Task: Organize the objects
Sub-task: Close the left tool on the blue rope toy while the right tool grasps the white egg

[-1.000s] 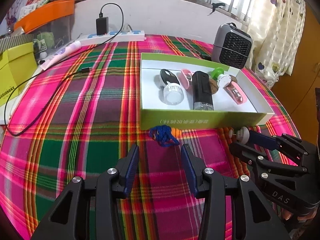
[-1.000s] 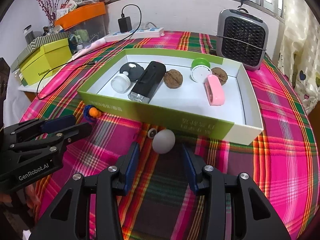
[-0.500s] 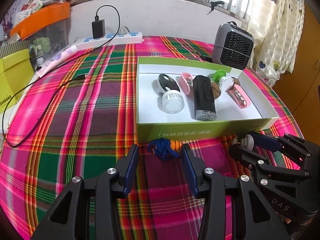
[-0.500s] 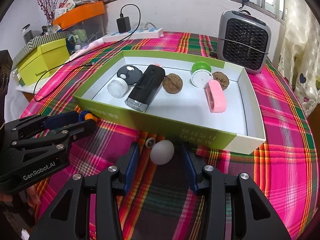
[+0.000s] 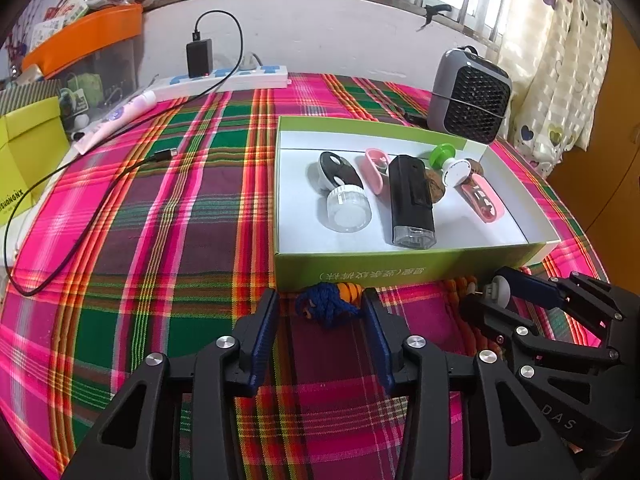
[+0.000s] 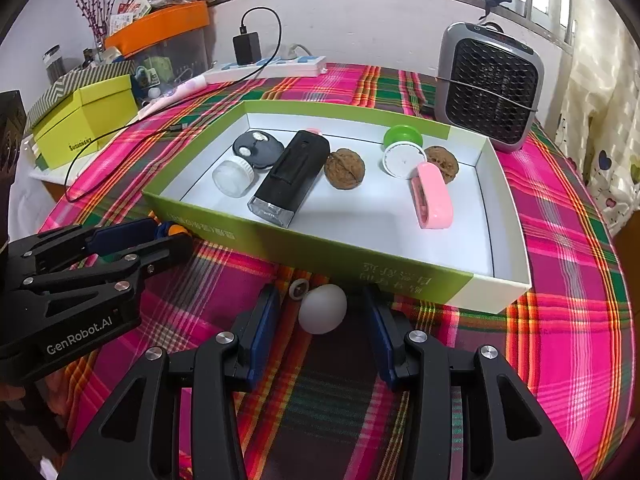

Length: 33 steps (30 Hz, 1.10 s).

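Right now your left gripper points steeply down at the plaid table, its jaws closing around a blue knotted cord with an orange bead; the cord lies on the cloth between the blue pads, which do not yet press on it. It sits tight against the near wall of the green box, close to that wall's left corner. In the right wrist view the side of this gripper reads "GenRobot.AI".

Your right gripper tilts down just as steeply beside it, jaws partly open with a gap on both sides of a white egg-shaped object resting on the table. A small round metal piece lies touching or just beside the egg, at the foot of the box wall. In the left wrist view this gripper's side shows the letters "DAS".

Printed characters run along the box's near wall, too distorted to read. Inside lie a black rectangular device, a clear white-capped jar, a black round fob, two walnuts, a green-and-white spool and a pink case.

Farther back, near the table's left edge, a yellow-green box carries small print that I cannot make out. A grey fan heater stands at the far right corner, and a white power strip with a black charger lies along the far edge.
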### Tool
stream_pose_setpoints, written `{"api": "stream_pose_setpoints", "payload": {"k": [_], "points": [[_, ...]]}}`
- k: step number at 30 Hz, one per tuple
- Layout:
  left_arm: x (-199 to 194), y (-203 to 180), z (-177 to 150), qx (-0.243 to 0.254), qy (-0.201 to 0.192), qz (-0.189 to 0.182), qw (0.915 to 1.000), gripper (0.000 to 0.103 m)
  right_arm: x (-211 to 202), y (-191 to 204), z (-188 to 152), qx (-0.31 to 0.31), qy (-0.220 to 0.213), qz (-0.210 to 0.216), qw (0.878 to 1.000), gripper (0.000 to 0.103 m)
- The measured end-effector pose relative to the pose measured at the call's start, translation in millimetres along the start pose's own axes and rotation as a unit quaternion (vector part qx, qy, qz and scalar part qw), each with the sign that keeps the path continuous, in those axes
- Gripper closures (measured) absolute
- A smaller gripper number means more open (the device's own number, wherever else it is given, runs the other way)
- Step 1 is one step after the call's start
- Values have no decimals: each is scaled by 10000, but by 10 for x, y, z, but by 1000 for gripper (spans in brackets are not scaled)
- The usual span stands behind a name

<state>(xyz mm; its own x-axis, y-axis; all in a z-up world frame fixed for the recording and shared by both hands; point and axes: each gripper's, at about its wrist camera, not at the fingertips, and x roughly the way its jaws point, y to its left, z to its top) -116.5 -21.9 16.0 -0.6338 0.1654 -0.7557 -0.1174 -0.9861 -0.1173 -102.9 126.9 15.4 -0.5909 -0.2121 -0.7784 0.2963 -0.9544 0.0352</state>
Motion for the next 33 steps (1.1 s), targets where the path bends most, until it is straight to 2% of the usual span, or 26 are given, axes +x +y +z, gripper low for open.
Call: {"api": "stream_pose_setpoints", "payload": {"k": [3, 7, 15, 28, 33], "points": [[0, -2, 10, 3, -5, 7, 10000, 74, -2, -7, -1, 18, -3, 21, 10000, 59], [-2, -13, 10, 36, -11, 9, 10000, 77, -9, -20, -3, 46, -11, 58, 10000, 59], [-3, 2, 3, 12, -16, -10, 10000, 79, -13, -20, -9, 54, -26, 67, 10000, 60], [-17, -11, 4, 36, -28, 4, 10000, 79, -23, -27, -18, 74, -42, 101, 9999, 74], [-25, -11, 4, 54, -41, 24, 10000, 79, -26, -22, -15, 79, -46, 120, 9999, 74]]}}
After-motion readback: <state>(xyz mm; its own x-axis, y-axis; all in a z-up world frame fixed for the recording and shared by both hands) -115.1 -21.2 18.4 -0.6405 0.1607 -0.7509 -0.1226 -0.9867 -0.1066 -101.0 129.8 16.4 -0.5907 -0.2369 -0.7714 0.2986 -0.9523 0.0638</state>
